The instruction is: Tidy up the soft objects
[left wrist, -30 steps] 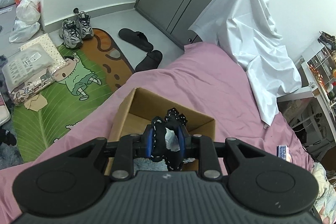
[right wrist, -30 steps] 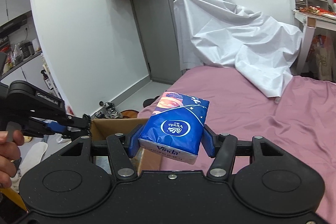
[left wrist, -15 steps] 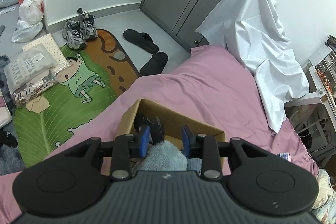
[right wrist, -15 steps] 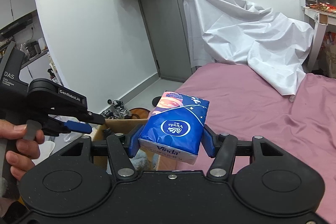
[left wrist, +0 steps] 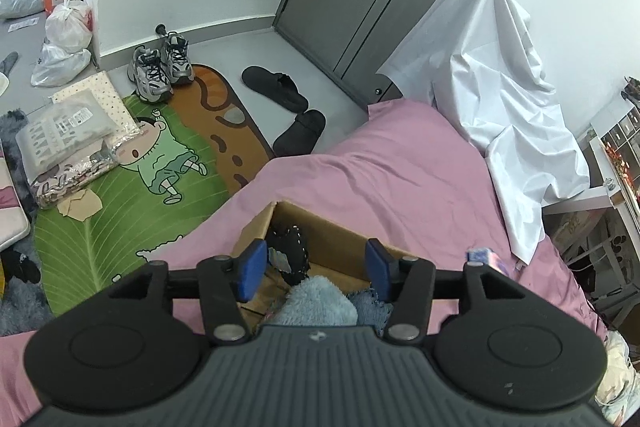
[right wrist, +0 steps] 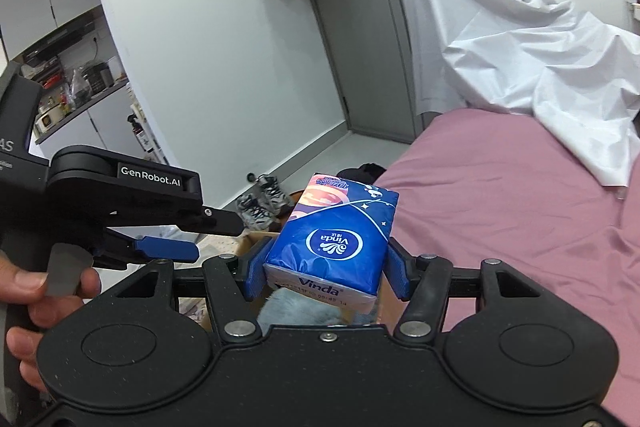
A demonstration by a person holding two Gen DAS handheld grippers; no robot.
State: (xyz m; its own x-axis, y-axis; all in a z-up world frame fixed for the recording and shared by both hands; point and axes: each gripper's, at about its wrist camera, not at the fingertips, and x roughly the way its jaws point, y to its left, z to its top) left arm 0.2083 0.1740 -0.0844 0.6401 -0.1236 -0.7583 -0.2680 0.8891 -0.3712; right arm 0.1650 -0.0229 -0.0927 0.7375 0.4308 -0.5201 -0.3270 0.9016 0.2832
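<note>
Left gripper (left wrist: pixel 316 269), lower centre of frame: fingers opening, nothing clamped, above the cardboard box (left wrist: pixel 320 231) on the bed (left wrist: pixel 400 179). Black item (left wrist: pixel 290 247) lies inside the box. Right gripper (right wrist: pixel 326 267): fingers clamp the tissue pack (right wrist: pixel 334 235), centre frame.

Both wrist views over cardboard box (left wrist: pixel 320 227)

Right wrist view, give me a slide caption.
Right gripper holds a blue tissue pack above the cardboard box.

Home bedroom, pink-sheeted bed (left wrist: pixel 400 179), shoes (left wrist: pixel 160 71), cartoon floor mat (left wrist: pixel 120 211)
</note>
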